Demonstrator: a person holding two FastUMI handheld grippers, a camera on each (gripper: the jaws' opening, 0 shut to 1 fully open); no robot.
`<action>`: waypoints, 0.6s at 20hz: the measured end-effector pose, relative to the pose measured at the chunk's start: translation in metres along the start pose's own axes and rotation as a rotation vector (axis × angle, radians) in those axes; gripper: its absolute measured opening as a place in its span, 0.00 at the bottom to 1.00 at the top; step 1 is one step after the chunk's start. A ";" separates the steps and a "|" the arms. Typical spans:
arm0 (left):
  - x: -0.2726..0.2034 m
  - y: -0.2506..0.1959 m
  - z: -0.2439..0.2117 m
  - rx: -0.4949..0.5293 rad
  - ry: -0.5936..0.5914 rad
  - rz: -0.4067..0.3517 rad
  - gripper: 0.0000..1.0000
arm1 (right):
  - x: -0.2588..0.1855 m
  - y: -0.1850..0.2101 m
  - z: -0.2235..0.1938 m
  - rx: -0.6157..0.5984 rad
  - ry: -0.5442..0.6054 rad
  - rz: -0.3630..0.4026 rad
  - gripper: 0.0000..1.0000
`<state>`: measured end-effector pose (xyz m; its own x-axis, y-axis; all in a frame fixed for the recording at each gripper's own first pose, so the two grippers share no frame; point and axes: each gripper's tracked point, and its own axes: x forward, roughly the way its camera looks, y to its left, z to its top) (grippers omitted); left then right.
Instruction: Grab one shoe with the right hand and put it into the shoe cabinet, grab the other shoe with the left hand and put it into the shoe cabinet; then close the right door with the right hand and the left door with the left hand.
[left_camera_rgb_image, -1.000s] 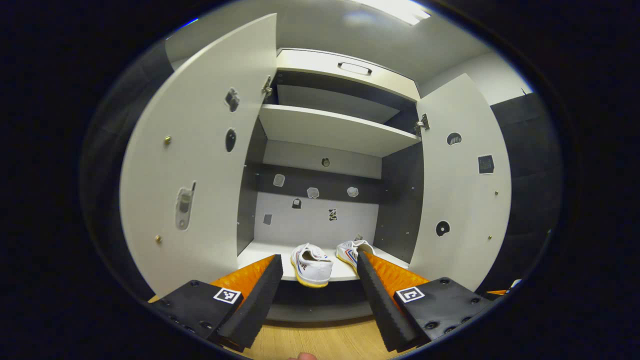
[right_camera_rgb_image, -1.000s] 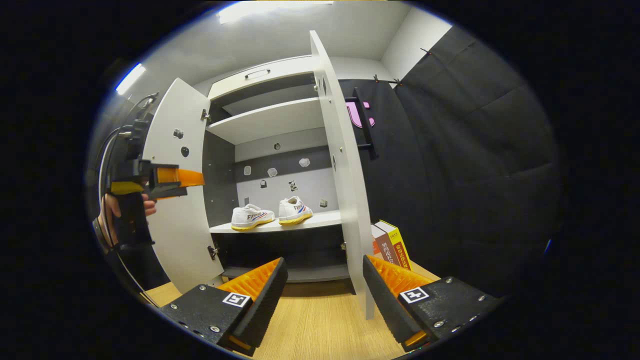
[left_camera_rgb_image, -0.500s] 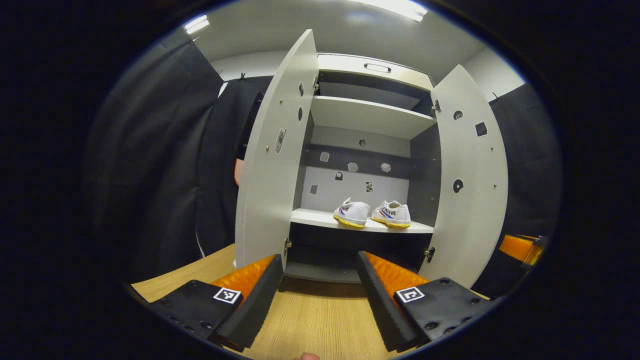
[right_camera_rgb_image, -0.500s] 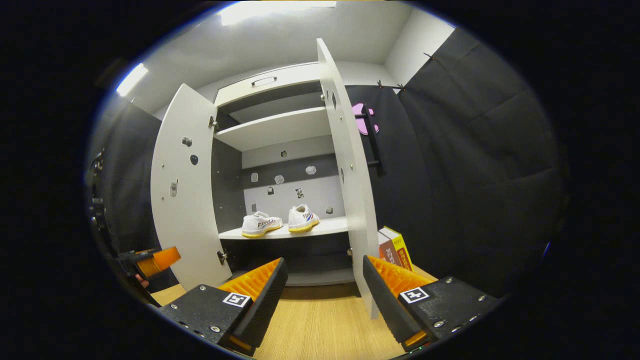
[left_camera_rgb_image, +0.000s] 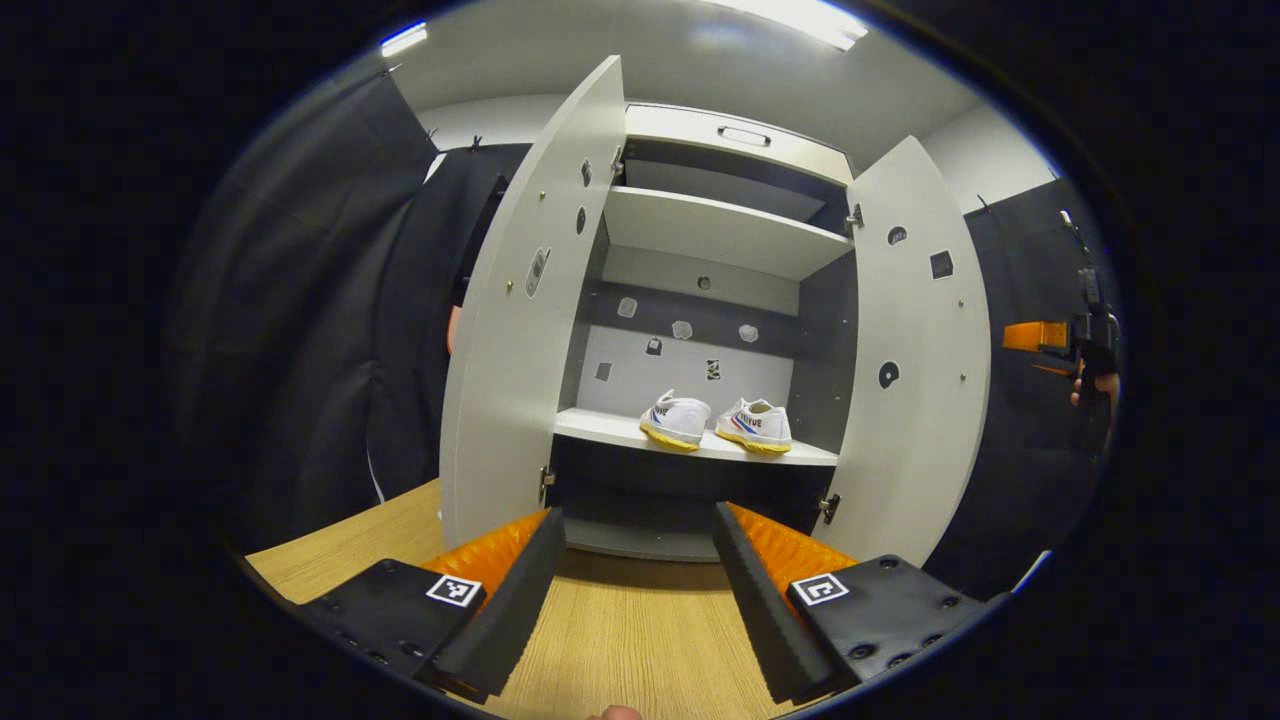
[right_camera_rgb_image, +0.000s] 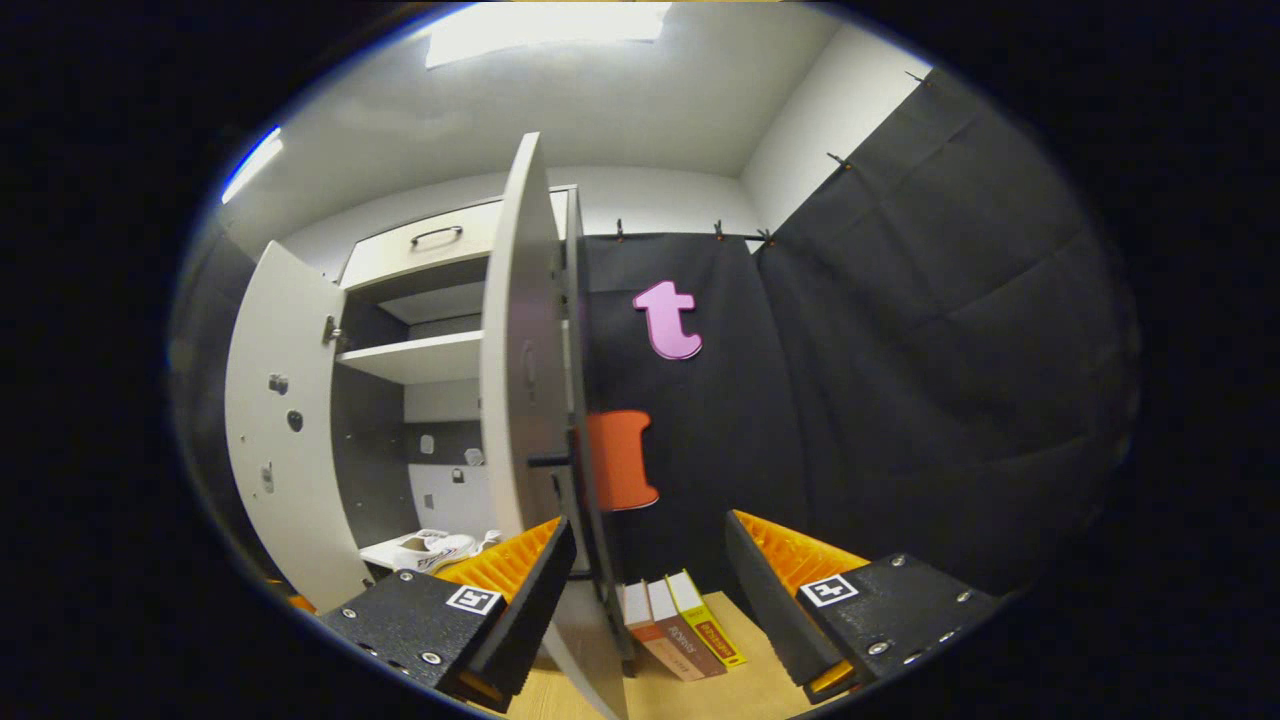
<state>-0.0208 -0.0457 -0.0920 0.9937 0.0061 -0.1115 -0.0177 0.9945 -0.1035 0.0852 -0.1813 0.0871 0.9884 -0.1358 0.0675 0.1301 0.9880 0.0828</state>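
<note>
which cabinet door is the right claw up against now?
The right door: seen edge-on just ahead of the open right claw. The left door stands farther off, across the opening.

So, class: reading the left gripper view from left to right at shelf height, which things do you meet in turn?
Left door → left shoe → right shoe → right door → the right claw, held by a hand at the far right.
</note>
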 end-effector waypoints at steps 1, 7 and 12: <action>-0.002 -0.002 0.000 0.009 0.000 -0.005 0.97 | 0.012 -0.010 0.001 0.001 0.006 -0.014 0.93; -0.003 -0.019 0.000 0.032 0.001 -0.044 0.96 | 0.057 -0.017 -0.014 0.037 0.056 0.000 0.94; 0.000 -0.013 -0.008 0.030 0.018 -0.026 0.96 | 0.065 -0.010 -0.014 0.004 0.054 0.010 0.93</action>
<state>-0.0215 -0.0596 -0.0983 0.9917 -0.0217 -0.1270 0.0120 0.9969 -0.0773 0.1496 -0.1992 0.0765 0.9925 -0.1216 0.0149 0.1199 0.9890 0.0866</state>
